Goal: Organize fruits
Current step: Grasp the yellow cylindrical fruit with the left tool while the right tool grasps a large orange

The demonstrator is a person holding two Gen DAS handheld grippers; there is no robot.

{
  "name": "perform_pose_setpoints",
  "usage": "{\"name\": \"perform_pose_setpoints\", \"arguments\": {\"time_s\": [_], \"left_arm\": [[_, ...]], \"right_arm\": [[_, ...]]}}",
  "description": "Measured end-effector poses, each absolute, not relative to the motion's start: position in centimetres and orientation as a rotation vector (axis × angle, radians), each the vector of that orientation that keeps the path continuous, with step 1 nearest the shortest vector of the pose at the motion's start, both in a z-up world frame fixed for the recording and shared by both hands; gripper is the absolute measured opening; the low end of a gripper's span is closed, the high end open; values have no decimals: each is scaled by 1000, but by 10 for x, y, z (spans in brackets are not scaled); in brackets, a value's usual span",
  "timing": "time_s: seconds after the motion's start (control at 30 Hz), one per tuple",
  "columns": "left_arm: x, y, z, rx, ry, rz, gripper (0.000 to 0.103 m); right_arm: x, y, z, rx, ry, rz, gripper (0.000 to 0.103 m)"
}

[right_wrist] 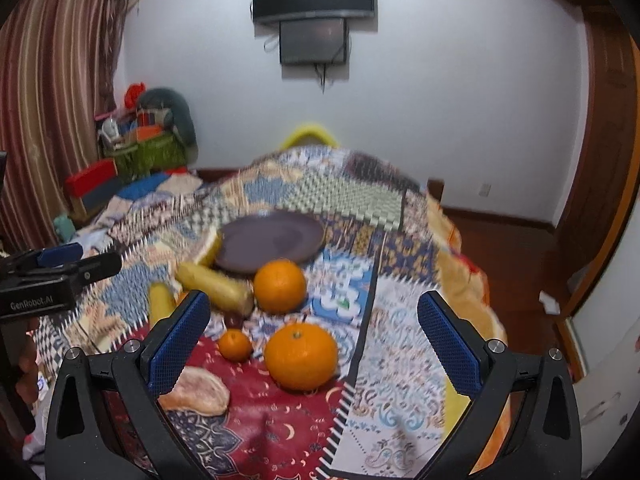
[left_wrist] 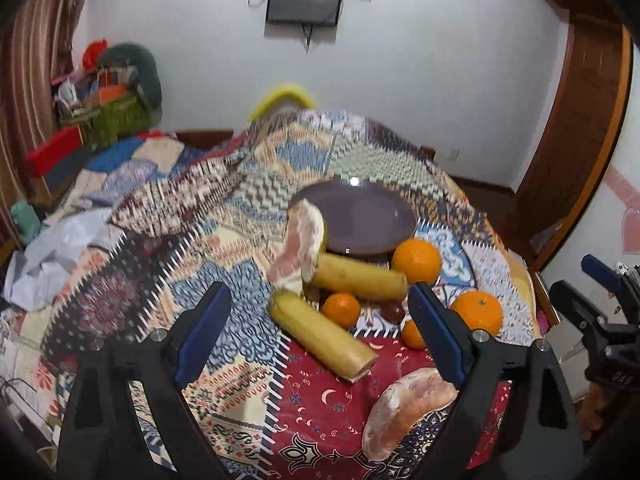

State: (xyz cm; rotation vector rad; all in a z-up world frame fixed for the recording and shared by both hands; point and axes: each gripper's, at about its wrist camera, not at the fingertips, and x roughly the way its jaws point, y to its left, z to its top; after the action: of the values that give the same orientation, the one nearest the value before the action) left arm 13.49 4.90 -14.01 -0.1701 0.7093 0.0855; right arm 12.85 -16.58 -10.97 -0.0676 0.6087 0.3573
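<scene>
Left wrist view: the left hand-held gripper (left_wrist: 320, 328) has its jaws spread wide and holds nothing. The landmark is the purple plate (left_wrist: 360, 216), which lies bare on the patchwork quilt (left_wrist: 224, 208). A pomelo wedge (left_wrist: 300, 246) leans against the plate's near left rim. One banana (left_wrist: 358, 276) lies just in front of the plate; a second banana (left_wrist: 320, 334) lies nearer the camera. A large orange (left_wrist: 417, 261) sits at the plate's near right edge. A second pomelo wedge (left_wrist: 404, 408) lies well in front of the plate.

Right wrist view: the right hand-held gripper (right_wrist: 314, 344) also stands fully apart, empty. A large orange (right_wrist: 301, 356) and a small mandarin (right_wrist: 235, 345) lie between its fingers, well in front of the plate (right_wrist: 272, 240).
</scene>
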Motion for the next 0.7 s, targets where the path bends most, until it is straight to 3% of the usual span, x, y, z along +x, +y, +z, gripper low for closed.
{"name": "perform_pose_setpoints", "arguments": {"time_s": [0.4,0.7], "left_arm": [[173,41,-199,-220,894,64,91],[185,35,-225,-222,963,113,91]], "right_arm": [[165,-166,-163,-12,805,376,101],[177,-161,-184,0,881,423,86]]}}
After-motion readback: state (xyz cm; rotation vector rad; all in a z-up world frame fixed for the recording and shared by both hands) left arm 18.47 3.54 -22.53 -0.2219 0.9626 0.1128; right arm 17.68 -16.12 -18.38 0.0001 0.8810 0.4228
